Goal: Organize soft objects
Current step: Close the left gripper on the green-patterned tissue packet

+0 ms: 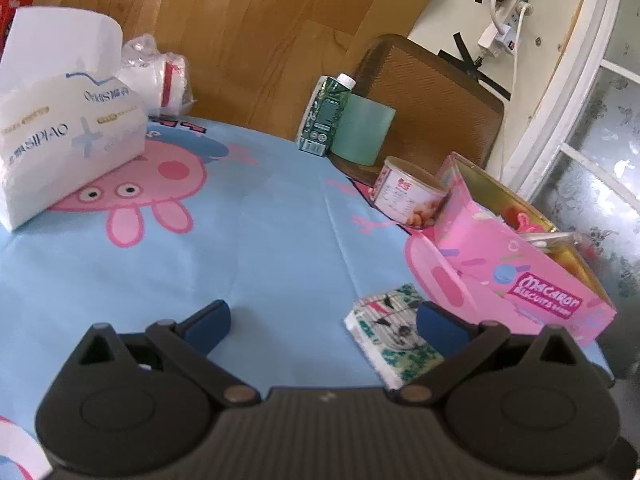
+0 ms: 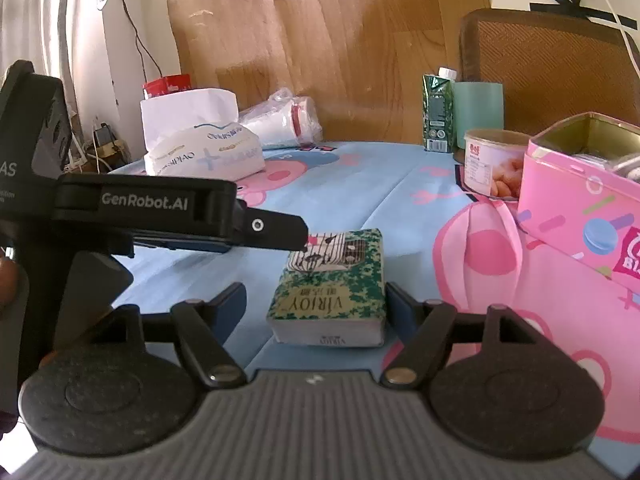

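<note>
Field notes, read left to right from the small green tissue pack [image 2: 328,292], my landmark.

Far left of it and further back on the worktop [image 2: 348,184]: large white tissue bag [image 2: 200,148], a loose sheet standing out of the top. Just right of that bag, a clear sleeve of paper cups [image 2: 288,120] on its side. Both look parked out of the way, not yet sorted.

Left hand-held gripper [image 1: 322,322]: jaws wide apart, nothing held. Seen from the right wrist camera it reaches in from the left, one finger tip at the pack's far left corner. I judge it is steadying or just clear of it; I cannot tell whether it touches.

Centre: the pack lies flat on the blue cartoon cloth, label up.

Right hand-held gripper [image 2: 316,308]: jaws open and straddling the pack. The left pad stands clear of it; the right pad is close beside its edge. Not gripped. Reads as lined up for a pinch across the short width.

Right of the pack: open pink biscuit tin [image 2: 568,200], likely the destination. Behind it a small can [image 2: 492,168], a green carton [image 2: 438,116] and a pale green cup [image 2: 478,112], hard goods, well apart from the pack.
</note>
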`<state>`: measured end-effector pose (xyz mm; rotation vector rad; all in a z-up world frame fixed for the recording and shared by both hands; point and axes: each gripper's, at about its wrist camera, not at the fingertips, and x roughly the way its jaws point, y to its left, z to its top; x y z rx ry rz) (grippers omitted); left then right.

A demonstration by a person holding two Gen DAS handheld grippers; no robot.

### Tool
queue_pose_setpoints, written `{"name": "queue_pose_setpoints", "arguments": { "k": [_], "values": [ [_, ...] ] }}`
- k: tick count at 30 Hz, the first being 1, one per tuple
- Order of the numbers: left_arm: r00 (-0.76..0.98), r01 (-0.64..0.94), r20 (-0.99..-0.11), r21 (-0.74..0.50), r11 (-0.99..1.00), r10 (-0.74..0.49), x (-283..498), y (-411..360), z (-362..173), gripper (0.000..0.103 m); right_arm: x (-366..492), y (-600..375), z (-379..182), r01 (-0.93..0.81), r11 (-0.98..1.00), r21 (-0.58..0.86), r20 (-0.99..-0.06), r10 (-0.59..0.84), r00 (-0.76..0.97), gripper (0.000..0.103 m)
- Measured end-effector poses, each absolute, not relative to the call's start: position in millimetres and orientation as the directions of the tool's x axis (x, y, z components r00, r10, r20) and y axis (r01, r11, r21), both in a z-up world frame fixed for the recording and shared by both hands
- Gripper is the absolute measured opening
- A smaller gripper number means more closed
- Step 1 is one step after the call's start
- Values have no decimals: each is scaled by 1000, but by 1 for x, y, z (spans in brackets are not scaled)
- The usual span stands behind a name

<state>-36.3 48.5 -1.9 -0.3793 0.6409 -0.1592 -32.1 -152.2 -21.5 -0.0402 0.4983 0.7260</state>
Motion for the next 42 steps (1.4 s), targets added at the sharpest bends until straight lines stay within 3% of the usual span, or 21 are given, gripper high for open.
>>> {"name": "queue_pose_setpoints", "arguments": {
  "k": [12, 15, 27, 36, 42],
  "values": [
    [755, 153, -546, -390, 908, -362, -40, 8, -4, 102, -34, -155, -21, -659, 740, 136, -436, 642, 631, 77],
    [755, 166, -558, -345, 924, -344, -41, -2, -4, 101, -34, -154, -21, -661, 739, 132, -437, 642, 630, 77],
    [760, 165, -543, -373, 913, -359, -40, 4, -5, 100, -35, -150, -22, -656, 746, 117, -450, 629, 634, 81],
    [767, 157, -531, -391, 907, -362, -42, 9, -5, 90, -33, -149, -23, -649, 753, 109, -465, 616, 636, 83],
    [760, 177, -528, -391, 903, -378, -43, 7, -6, 71, -32, -148, -23, -649, 753, 109, -474, 614, 631, 84]
  ]
}}
